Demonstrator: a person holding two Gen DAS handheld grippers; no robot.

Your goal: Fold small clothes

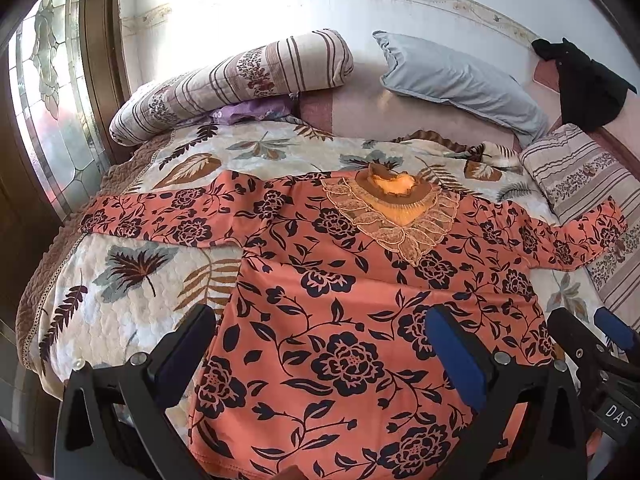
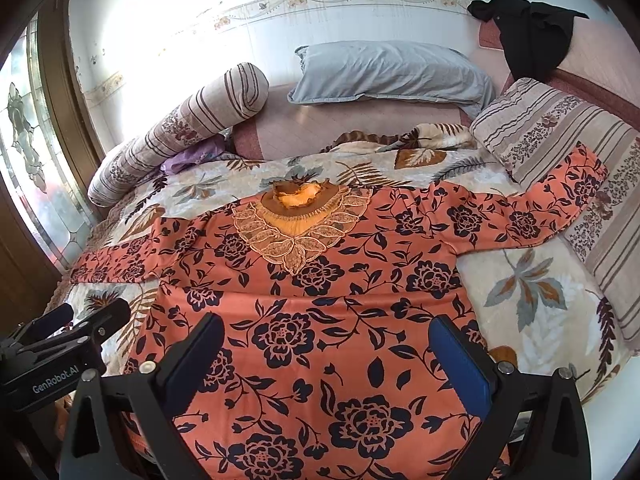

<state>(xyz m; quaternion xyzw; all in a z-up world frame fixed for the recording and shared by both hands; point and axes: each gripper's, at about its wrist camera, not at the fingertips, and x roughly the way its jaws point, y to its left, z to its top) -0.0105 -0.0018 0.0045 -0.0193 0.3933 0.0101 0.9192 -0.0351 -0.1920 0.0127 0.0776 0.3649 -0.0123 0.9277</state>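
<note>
So the orange floral top (image 1: 340,312) is laid flat, front side up, on the leaf-print bedspread (image 1: 132,280), lace collar (image 1: 394,210) pointing toward the head of the bed and the hem nearest the cameras. Both sleeves are stretched straight out sideways: the left sleeve (image 1: 160,216) runs almost to the bed edge by the glass door (image 1: 48,100), and the right sleeve (image 2: 532,208) has its cuff lying up on the striped pillow (image 2: 560,148). The left tool (image 1: 320,340) is spread wide open, hanging over the lower left part of the top, one finger out past the side seam over bare bedspread, nothing pinched. The right tool (image 2: 324,348) is spread just as wide over the lower right part, both fingers above the fabric, also holding nothing. The two sit close side by side, each one showing up at the edge of the other's view. There's open bedspread on both flanks below the sleeves, more on the right. Up top it's crowded: a striped bolster (image 1: 240,80) angled at the left with something purple (image 1: 248,112) tucked under it, a grey pillow (image 2: 392,72) against the wall, a rumpled blanket fold (image 2: 400,140) behind the collar, and a black garment (image 2: 532,36) draped over the headboard corner.
</note>
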